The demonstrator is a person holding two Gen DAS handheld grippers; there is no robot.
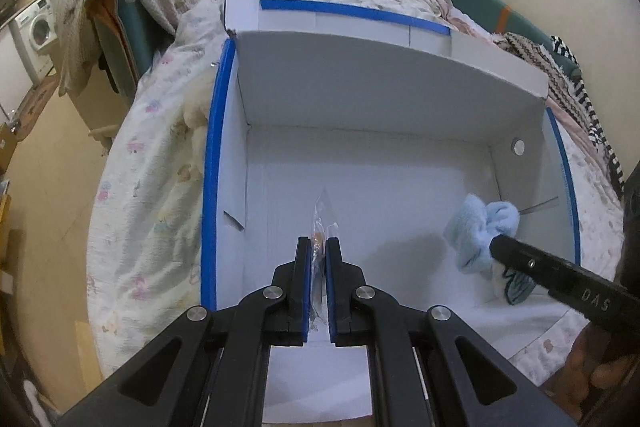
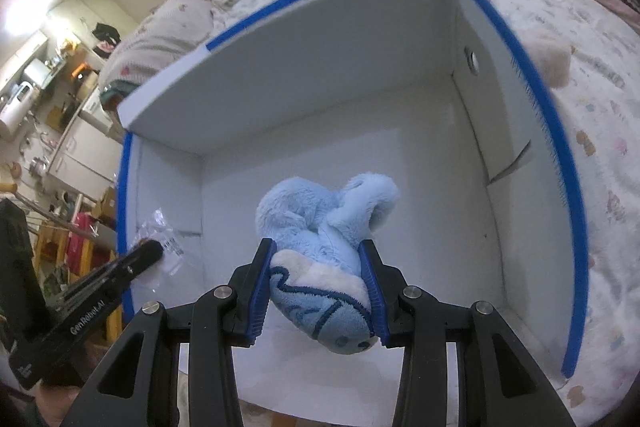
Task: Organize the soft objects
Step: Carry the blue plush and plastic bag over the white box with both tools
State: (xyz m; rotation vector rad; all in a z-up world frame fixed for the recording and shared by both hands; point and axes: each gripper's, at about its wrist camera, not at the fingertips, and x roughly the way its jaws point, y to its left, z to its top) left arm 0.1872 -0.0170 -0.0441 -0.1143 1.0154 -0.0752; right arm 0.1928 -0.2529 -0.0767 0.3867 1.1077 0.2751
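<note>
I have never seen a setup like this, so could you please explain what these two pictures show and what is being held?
No robot is here: a person holds a two-finger claw in each hand, with a wide-angle camera on each looking along its fingers. One picture comes from the left claw, the other from the right claw. Both look down into an open white box with blue-taped edges, resting on a bed with a flowered quilt. The left claw is shut on a small clear plastic packet. The right claw is shut on a light blue plush toy with darker blue stitching. Each claw also appears at the edge of the other's picture. The box floor looks otherwise bare.
</note>
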